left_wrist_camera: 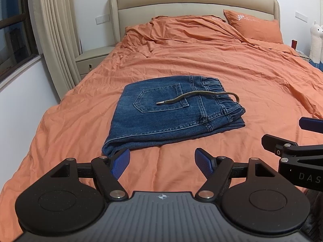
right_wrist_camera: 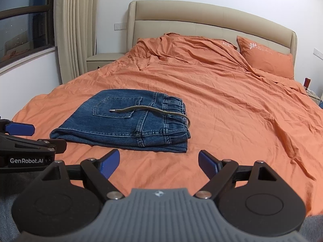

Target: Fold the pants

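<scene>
Blue denim pants [left_wrist_camera: 161, 117] [right_wrist_camera: 125, 127] lie folded into a compact stack on the orange bedcover [left_wrist_camera: 222, 76] [right_wrist_camera: 232, 111], back pocket up, waistband to the right. A khaki drawstring [left_wrist_camera: 193, 96] [right_wrist_camera: 145, 109] trails across the pocket. My left gripper [left_wrist_camera: 162, 162] is open, held just short of the stack's near edge, empty. My right gripper [right_wrist_camera: 159, 162] is open too, in front of the stack's near right corner, with nothing between its blue pads. Each gripper appears at the side of the other's view: the right gripper [left_wrist_camera: 290, 137] and the left gripper [right_wrist_camera: 38, 137].
A beige headboard [left_wrist_camera: 191, 6] and an orange pillow [left_wrist_camera: 254, 27] are at the far end. A nightstand [left_wrist_camera: 90, 60], curtains [left_wrist_camera: 54, 30] and a window stand on the left. A white plush toy [left_wrist_camera: 316, 40] sits at the right. Wrinkled bedcover spreads all around the pants.
</scene>
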Available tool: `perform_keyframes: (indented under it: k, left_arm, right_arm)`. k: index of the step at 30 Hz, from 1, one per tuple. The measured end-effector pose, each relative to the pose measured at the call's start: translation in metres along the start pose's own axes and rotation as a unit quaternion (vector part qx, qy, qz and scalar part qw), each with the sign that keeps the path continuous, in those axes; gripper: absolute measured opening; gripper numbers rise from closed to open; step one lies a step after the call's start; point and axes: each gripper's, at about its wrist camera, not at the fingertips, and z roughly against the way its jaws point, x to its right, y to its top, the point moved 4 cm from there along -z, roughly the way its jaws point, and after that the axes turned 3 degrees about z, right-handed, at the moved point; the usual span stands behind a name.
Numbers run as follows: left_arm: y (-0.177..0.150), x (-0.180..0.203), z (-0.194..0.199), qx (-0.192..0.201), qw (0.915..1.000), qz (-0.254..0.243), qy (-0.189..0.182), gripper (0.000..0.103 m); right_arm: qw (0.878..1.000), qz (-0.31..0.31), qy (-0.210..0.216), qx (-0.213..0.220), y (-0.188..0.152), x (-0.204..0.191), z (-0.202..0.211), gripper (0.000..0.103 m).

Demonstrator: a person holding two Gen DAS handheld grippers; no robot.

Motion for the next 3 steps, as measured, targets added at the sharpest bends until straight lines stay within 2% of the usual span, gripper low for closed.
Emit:
perform_keyframes:
  k: [3]
  left_arm:
    - [0.0001, -0.0015, -0.0009, 0.000, 1.0000, -0.001, 0.000, 0.086]
  right_arm:
    - [1.000, -0.005, 0.000, -0.011, -0.0013, 0.0023, -0.0016, 0.081]
